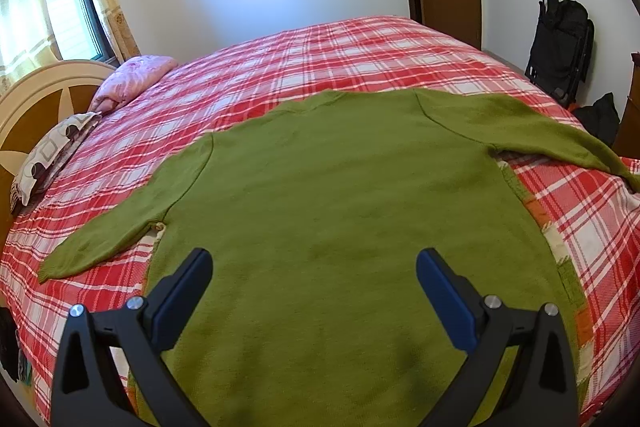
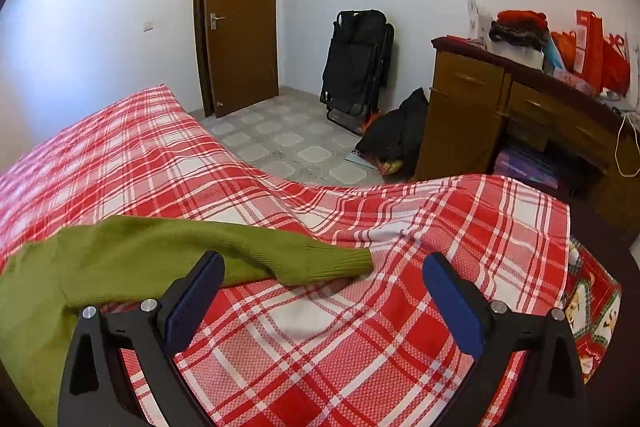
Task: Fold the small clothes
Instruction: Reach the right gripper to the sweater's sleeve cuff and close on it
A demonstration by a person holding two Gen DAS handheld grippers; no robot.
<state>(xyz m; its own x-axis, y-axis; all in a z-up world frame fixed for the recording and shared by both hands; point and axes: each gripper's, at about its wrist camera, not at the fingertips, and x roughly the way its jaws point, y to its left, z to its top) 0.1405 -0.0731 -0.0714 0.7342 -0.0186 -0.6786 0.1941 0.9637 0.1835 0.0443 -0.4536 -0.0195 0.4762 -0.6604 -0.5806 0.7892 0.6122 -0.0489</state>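
A green knit sweater (image 1: 340, 195) lies flat and unfolded on the bed, neckline toward the far side, both long sleeves spread outward. Its right sleeve (image 2: 248, 251) stretches across the plaid cover, ribbed cuff resting flat.

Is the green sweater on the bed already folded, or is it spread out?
Spread out. The green sweater lies flat on the bed, both sleeves stretched sideways; the right sleeve lies straight.

My right gripper (image 2: 320, 267) gapes empty above the plaid bedspread (image 2: 360, 327), just beside the green sweater's cuff (image 2: 340, 261).
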